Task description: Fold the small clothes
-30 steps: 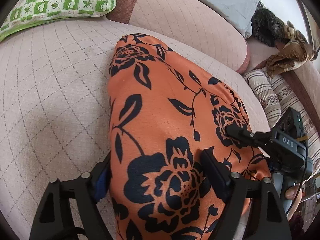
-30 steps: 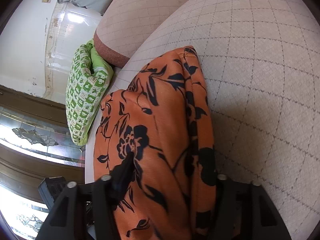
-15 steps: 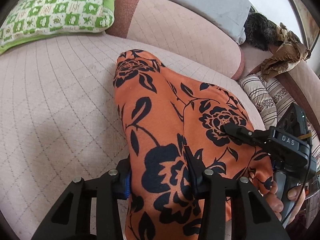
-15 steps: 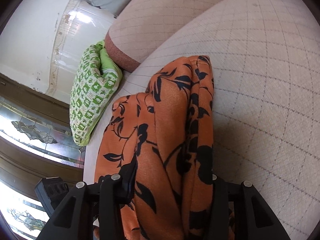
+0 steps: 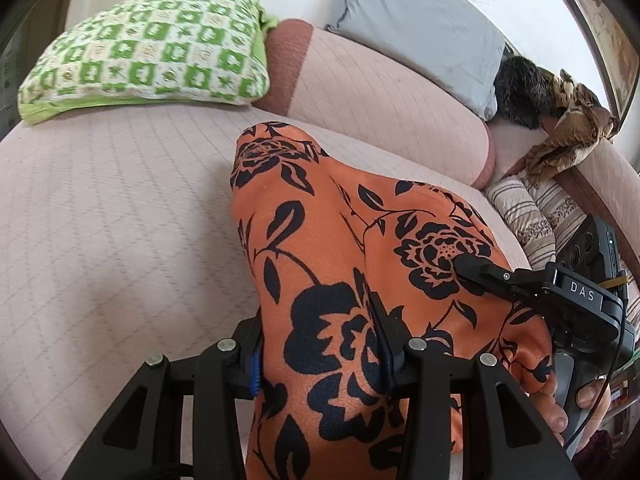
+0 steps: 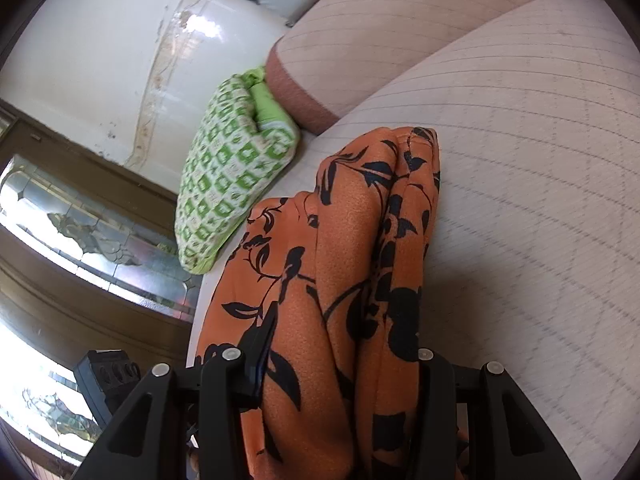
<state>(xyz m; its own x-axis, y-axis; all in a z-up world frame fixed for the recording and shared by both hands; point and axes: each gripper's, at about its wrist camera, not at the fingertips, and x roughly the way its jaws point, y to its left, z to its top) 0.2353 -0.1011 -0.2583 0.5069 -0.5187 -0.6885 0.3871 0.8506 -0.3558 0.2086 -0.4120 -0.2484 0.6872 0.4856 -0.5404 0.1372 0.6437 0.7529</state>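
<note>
Left gripper (image 5: 320, 354) clamped on orange cloth (image 5: 360, 248), lower centre. Right gripper (image 6: 340, 364) clamped on same cloth; far end on sofa (image 5: 100, 220).

The right gripper (image 6: 340, 360) is pinching a bunched orange floral garment (image 6: 344, 248), which is trailing toward the sofa seat's (image 6: 520, 200) back edge, near a green checked cushion (image 6: 228, 176).

The floral garment (image 5: 344, 248) lies on the sofa seat (image 5: 120, 216), running from the frame's bottom centre toward the backrest (image 5: 380, 92). A patterned cushion (image 5: 148, 52) sits at upper left, a plain pillow (image 5: 420, 28) on the backrest at upper right, striped cushions (image 5: 532, 208) at right.
</note>
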